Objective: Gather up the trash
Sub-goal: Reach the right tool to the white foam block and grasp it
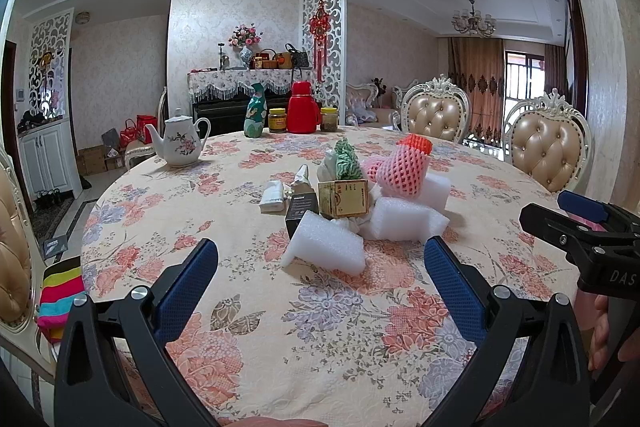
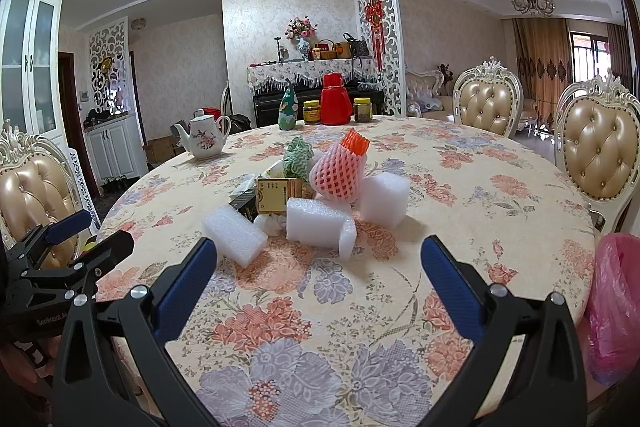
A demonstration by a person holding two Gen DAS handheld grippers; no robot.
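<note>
Foam blocks (image 1: 326, 241): white packing foam, three pieces at the near edge of the pile; look very light and squashy. Pinch one across its short sides, easy clamp, or it will dent or skid away.
Fruit nets (image 2: 339, 173): pink mesh sleeve with an orange one (image 2: 355, 141) on top; soft, springy, snag-prone. Grab mid-body.
Cartons: small yellow-brown box (image 1: 343, 197) and black box (image 1: 302, 209), stiff card, probably empty and light. Take by opposite faces.
Soft scraps: green-white crumpled wrapper (image 1: 346, 157), tissue-like white wads (image 1: 274, 195); limp, pinch anywhere.
Pile location: mid-table on the floral tablecloth (image 1: 320, 347), pieces touching and leaning on each other; lifting one may topple the rest.
Left gripper (image 1: 320, 269): jaws spread wide, empty, short of the nearest block.
Right gripper (image 2: 318, 267): jaws apart, empty, facing the pile.
Pink plastic bag (image 2: 616, 307): hangs at the table's right edge; likely the trash sink.
Keep clear: teapot (image 1: 182, 143), red flask (image 1: 303, 108), jars at the far side.
</note>
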